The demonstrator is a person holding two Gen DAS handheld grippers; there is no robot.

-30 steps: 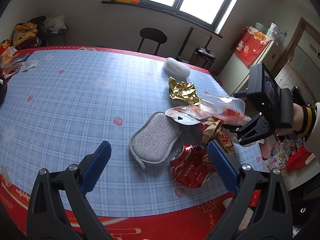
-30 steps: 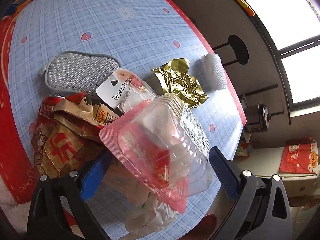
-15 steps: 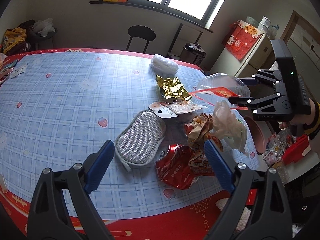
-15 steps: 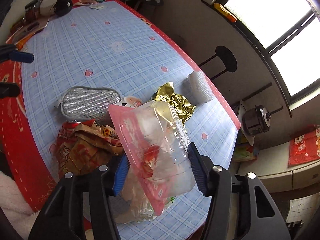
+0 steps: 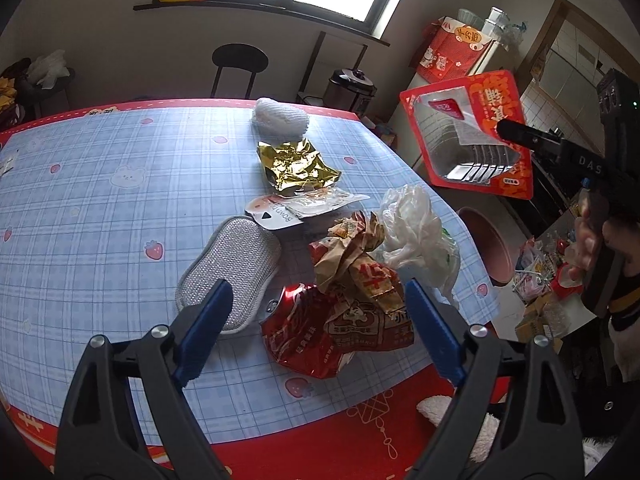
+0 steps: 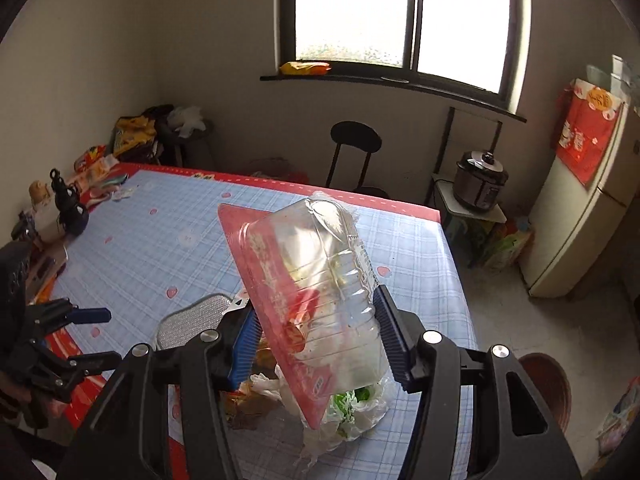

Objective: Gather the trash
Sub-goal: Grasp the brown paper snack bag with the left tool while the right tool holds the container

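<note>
My right gripper (image 6: 318,308) is shut on a clear plastic tray with a red rim (image 6: 320,280) and holds it tilted in the air. In the left wrist view the tray (image 5: 468,140) hangs beyond the table's right edge. Trash lies in a heap on the blue checked table (image 5: 100,160): a crushed red can (image 5: 304,336), a brown paper wrapper (image 5: 360,272), a white plastic bag (image 5: 416,232), gold foil (image 5: 296,164) and a white labelled packet (image 5: 296,208). My left gripper (image 5: 314,296) hovers over the can and wrapper, its jaws wide and closing, touching nothing.
A grey scouring pad (image 5: 232,268) lies left of the heap and a white foam net (image 5: 280,118) at the far edge. A pink bin (image 5: 492,252) stands on the floor right of the table. Clutter sits at the table's far left end (image 6: 60,208).
The right gripper closed on the tray, lifted it off the heap and rolled it upright, out past the table edge. The left gripper drew nearer the heap and narrowed slightly.
</note>
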